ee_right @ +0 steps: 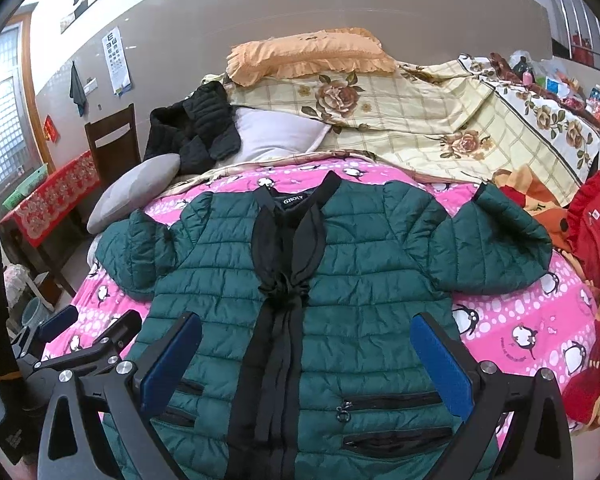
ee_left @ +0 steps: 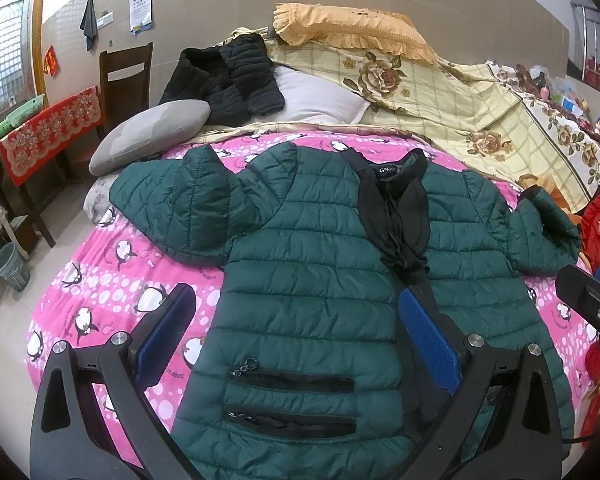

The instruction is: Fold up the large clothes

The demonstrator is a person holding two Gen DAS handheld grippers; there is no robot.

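Jacket lies face up and spread flat on the pink bedspread, filling the centre and lower half of both views, collar toward the top of the frame and hem toward the cameras, so its long axis runs straight away from both tools. One sleeve reaches to the left of centre in the left view; the other sleeve reaches to the right of centre in the right view. No fold looks made yet.

Left tool hovers over the hem end, at the pockets, its blue pads wide apart and holding nothing. Right tool hovers beside it over the black front placket, also wide open and empty. In the right view the left tool shows at lower left; in the left view the right tool shows at the right edge, so the two sit side by side at the hem.

Each sleeve seems nearer the tool on its own side, which would suit folding the sleeves inward first. Both tools point forward and slightly down along the jacket.
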